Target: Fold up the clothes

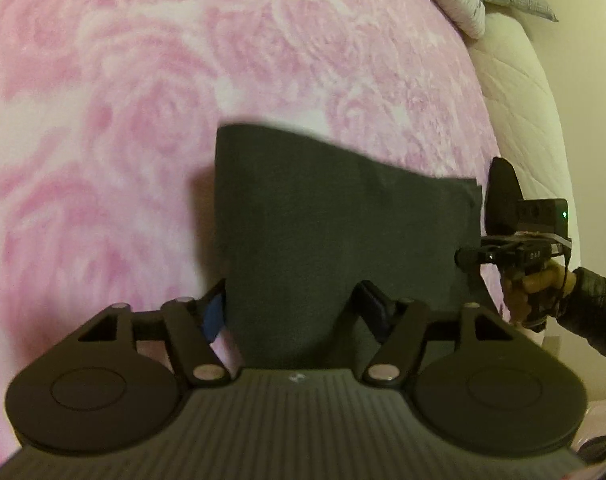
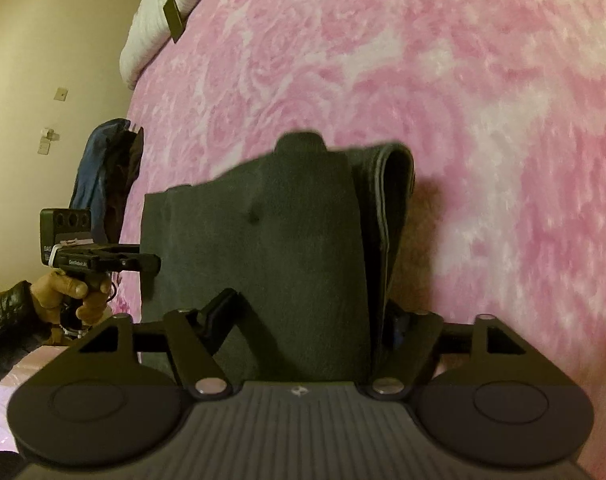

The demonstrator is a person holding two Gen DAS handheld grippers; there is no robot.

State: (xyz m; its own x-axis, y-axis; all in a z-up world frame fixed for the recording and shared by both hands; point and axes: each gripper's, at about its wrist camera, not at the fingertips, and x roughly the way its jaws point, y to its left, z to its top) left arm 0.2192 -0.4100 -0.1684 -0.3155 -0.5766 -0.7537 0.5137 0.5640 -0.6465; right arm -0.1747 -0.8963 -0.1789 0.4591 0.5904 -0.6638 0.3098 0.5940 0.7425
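We hold the dark garment (image 1: pixel 335 240) lifted above the pink bed (image 1: pixel 103 120), mid-frame in both views. Left gripper (image 1: pixel 293 304) and right gripper (image 2: pixel 307 316) each pinch a near edge. Keep both level and taut, and lower the folded right edge evenly.

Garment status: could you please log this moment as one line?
dark garment; held between left gripper and right gripper; above pink blanket; jaws hidden

Open pink bedspread (image 1: pixel 103 120) around garment (image 1: pixel 323 220)
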